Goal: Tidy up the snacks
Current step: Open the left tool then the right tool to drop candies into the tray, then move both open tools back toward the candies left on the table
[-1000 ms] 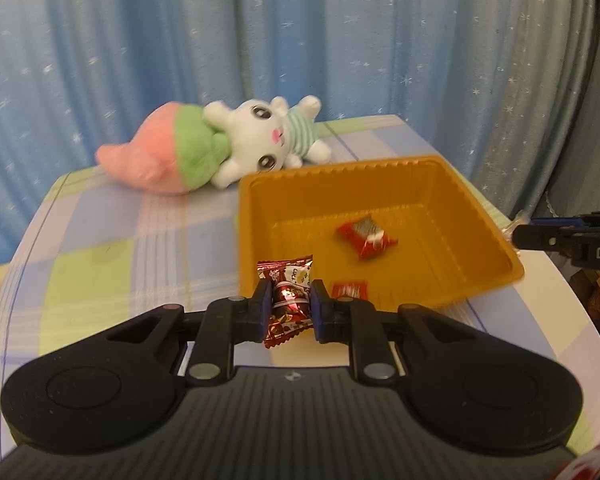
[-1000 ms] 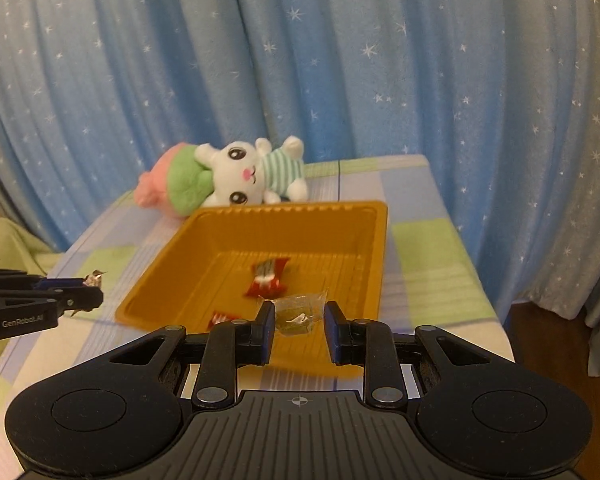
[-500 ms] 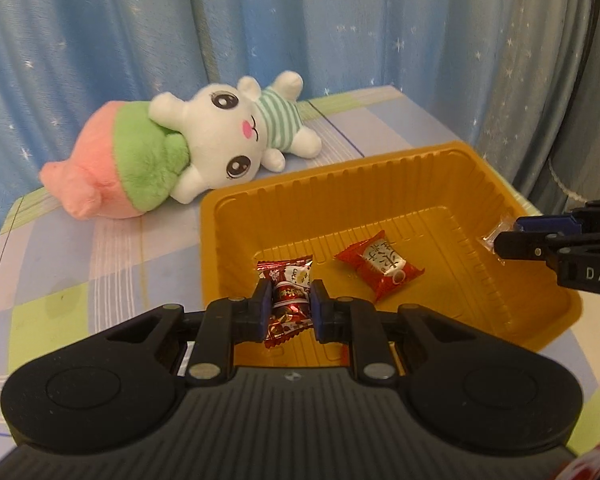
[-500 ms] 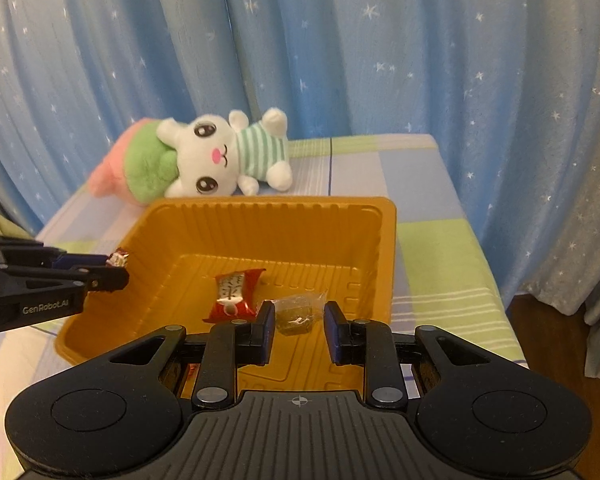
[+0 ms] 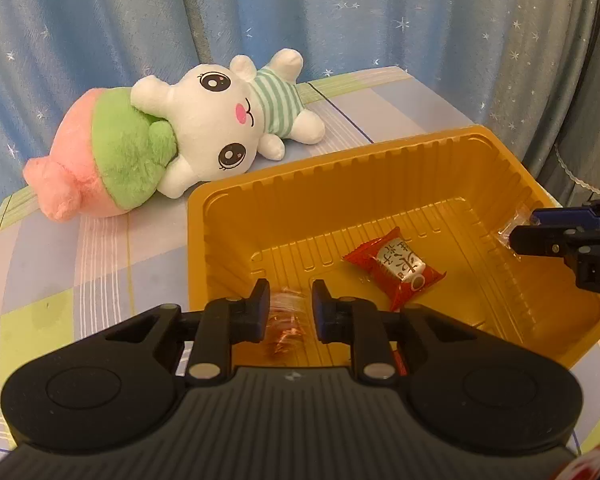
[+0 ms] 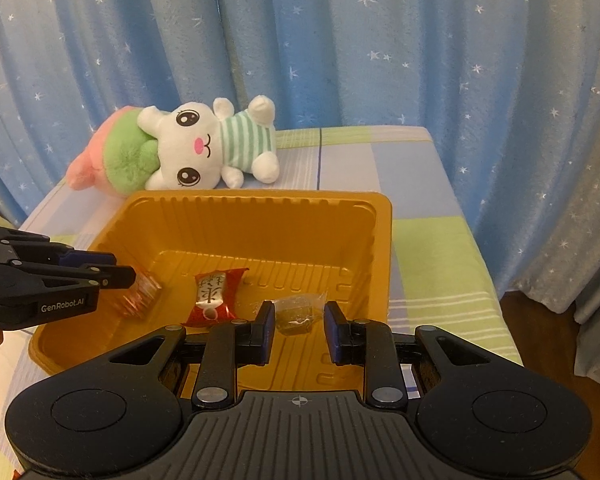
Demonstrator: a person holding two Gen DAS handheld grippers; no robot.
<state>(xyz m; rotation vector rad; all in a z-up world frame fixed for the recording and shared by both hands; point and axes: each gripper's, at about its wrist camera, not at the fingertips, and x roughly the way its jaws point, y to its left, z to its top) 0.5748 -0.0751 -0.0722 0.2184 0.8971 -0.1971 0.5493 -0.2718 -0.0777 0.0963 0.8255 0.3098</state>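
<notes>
While left tongs (image 5: 287, 312) open, blurred candy (image 5: 286, 322) between, right tongs (image 6: 299, 328) pinch clear-wrapped sweet (image 6: 298, 314)

The orange tray (image 6: 380, 240) is open from above, with 2 grippers already over it: the left gripper (image 5: 286, 312) at 1 side wall, the right gripper (image 6: 298, 320) at the opposite side. A red wrapped snack (image 6: 214, 294) lies on the floor between them. Beyond the far rim, a plush toy (image 6: 204, 148) blocks the table (image 6: 432, 248), while the checked cloth right of the tray lies bare.
</notes>
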